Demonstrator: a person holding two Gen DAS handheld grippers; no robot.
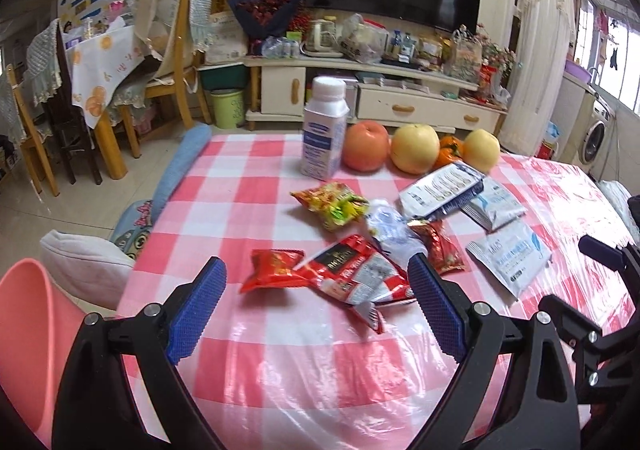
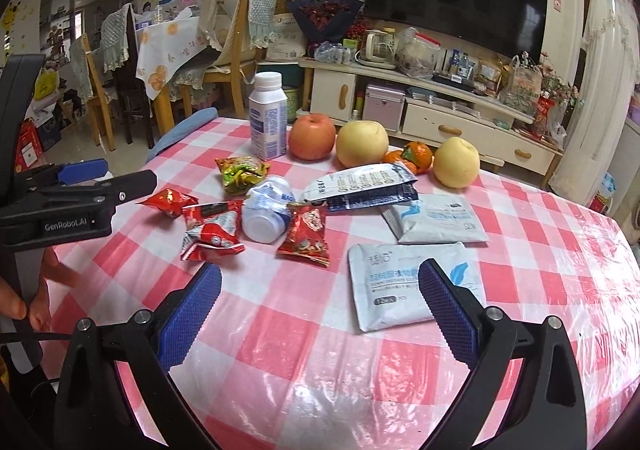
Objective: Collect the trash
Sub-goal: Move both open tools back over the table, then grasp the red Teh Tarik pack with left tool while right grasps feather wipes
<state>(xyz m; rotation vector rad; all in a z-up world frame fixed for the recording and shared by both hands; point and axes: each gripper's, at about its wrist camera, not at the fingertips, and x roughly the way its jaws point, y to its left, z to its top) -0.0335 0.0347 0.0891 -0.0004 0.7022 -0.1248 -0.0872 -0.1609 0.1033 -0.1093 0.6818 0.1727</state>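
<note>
Both tongs hover with jaws spread wide, holding nothing. Red snack wrappers (image 1: 352, 274) lie just ahead of the left tongs (image 1: 316, 306); a white wipes packet (image 2: 400, 286) lies before the right tongs (image 2: 320, 310).

A glossy clear plastic sheet (image 2: 320, 378) covers the desk's red-and-white checked cloth (image 1: 224, 210) and throws back white glare. The red snack wrappers (image 1: 352, 274) and green-yellow packet (image 2: 242, 174) are crinkled, shiny foil-like film. The white wipe packs (image 2: 404, 282) look like smooth soft plastic. The upright white bottle (image 2: 267, 118) is matt plastic. The left gripper (image 1: 316, 314) and right gripper (image 2: 320, 314) are matt black plastic with bright metal screws; the blue pads (image 2: 188, 318) on the jaws are rough and dimpled.
</note>
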